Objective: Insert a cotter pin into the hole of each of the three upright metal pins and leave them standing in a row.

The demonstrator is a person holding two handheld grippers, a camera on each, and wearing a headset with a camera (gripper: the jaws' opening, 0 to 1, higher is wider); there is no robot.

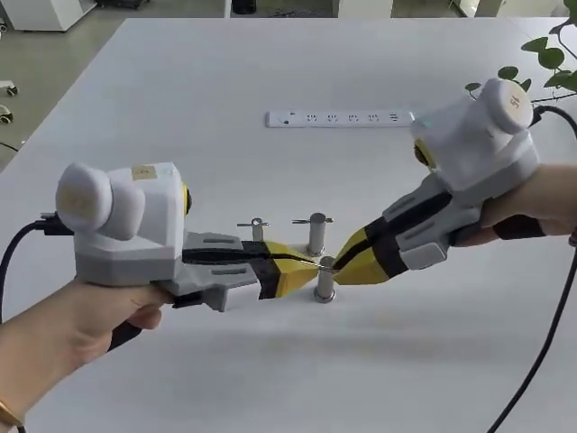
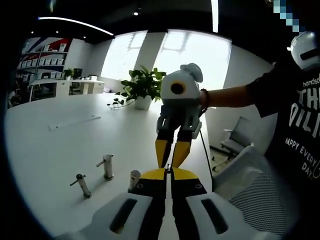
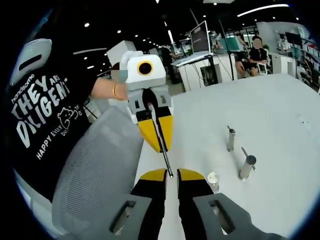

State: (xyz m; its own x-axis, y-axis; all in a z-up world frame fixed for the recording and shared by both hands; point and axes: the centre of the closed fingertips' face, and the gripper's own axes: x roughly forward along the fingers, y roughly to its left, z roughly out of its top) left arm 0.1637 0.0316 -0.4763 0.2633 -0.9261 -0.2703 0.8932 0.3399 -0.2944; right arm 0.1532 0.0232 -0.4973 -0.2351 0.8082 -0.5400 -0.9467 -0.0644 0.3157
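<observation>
Risking at the tips: the cotter pin [image 3: 161, 142] could slip or swing off line if either grip loosens while the two grippers pull unevenly. This is a judgement.
Left gripper [image 1: 306, 269]: jaws narrow, clamped along the cotter pin's length.
Right gripper [image 1: 343, 260]: jaws narrow, the pin's free end between their tips; whether they pinch it cannot be told.
Cotter pin place: bridging both sets of tips, just above the bare metal pin.
Bare metal pin [image 1: 325, 281]: upright, directly beneath the meeting tips; a nudge from either jaw could topple it.
Second metal pin [image 1: 316, 233]: just beyond the tips, upright, cotter already through.
Third metal pin [image 1: 258, 230]: beyond the left jaws, upright, cotter through.
</observation>
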